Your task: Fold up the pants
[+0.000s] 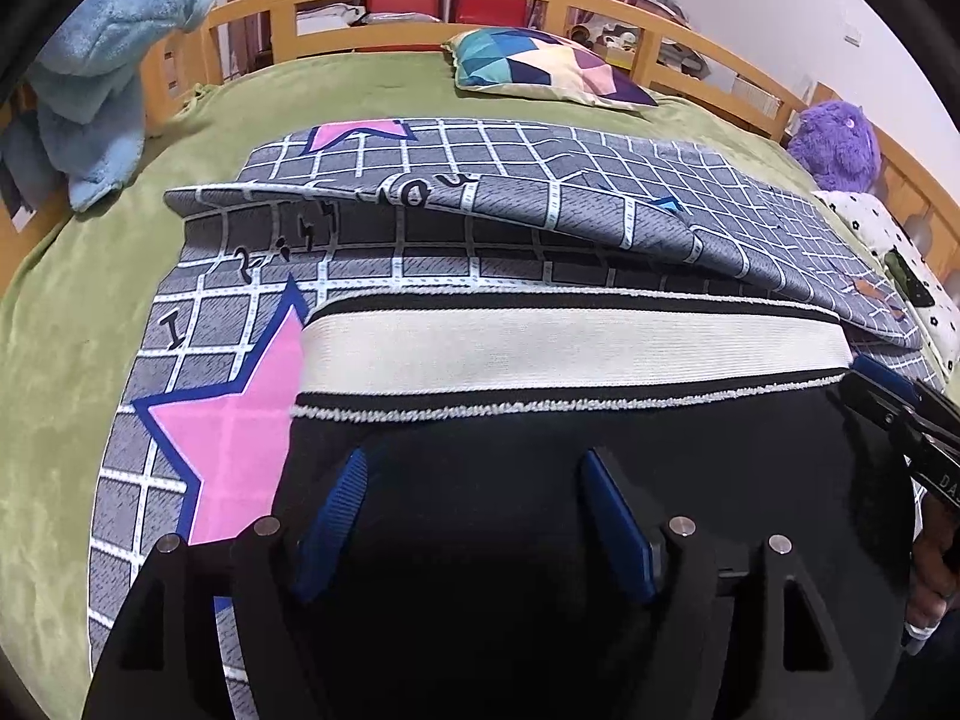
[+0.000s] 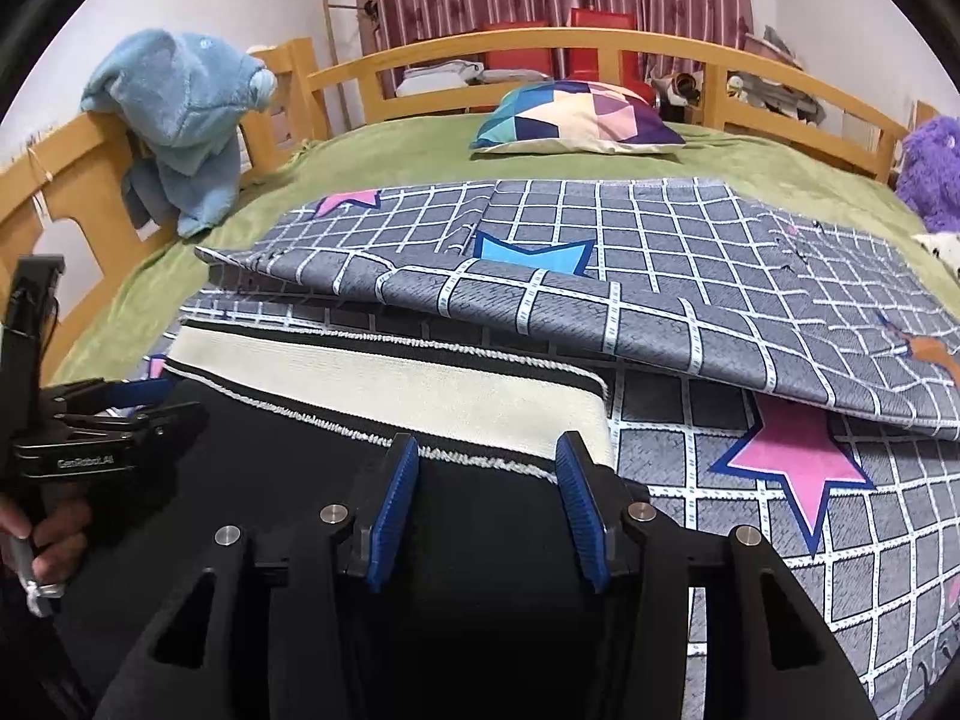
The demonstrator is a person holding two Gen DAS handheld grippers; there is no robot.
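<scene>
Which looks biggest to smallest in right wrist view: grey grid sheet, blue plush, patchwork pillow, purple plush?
1. grey grid sheet
2. blue plush and patchwork pillow: look alike, not ranked
3. purple plush, cut off by the frame edge, so unsure

We are reading only a little here. In the right wrist view, the left gripper (image 2: 129,405) is showing small pale lettering on its black body that looks like "GenRobot.AI". In the left wrist view, the right gripper (image 1: 900,396) is showing the letters "DA" before the frame edge cuts them off. The grey checked sheet (image 1: 360,228) is carrying black handwritten-style print: an "I", and an upside-down "you".
</scene>
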